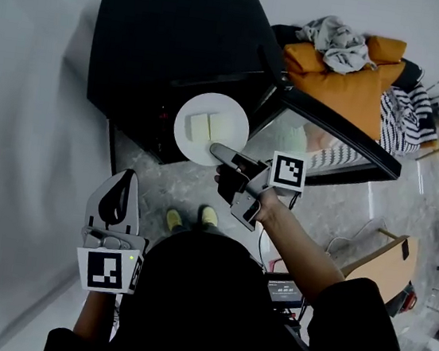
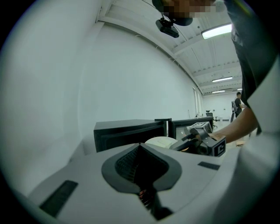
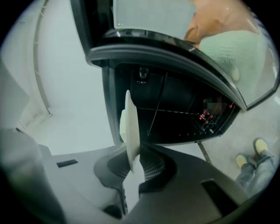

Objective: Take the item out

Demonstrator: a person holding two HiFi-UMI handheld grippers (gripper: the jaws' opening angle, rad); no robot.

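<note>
right gripper [image 1: 216,149] clamped on near rim of white plate [image 1: 183,135], plate level, in front of open oven [image 1: 165,43]; left gripper [image 1: 124,189] shut, empty, well apart

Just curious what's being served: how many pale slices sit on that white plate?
2, side by side on the white plate in the head view: the left slice and the right slice. None seems hidden.

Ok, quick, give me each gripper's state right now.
Left gripper: closed, nothing between its jaws.
Right gripper: closed on the rim of the white plate.
</note>
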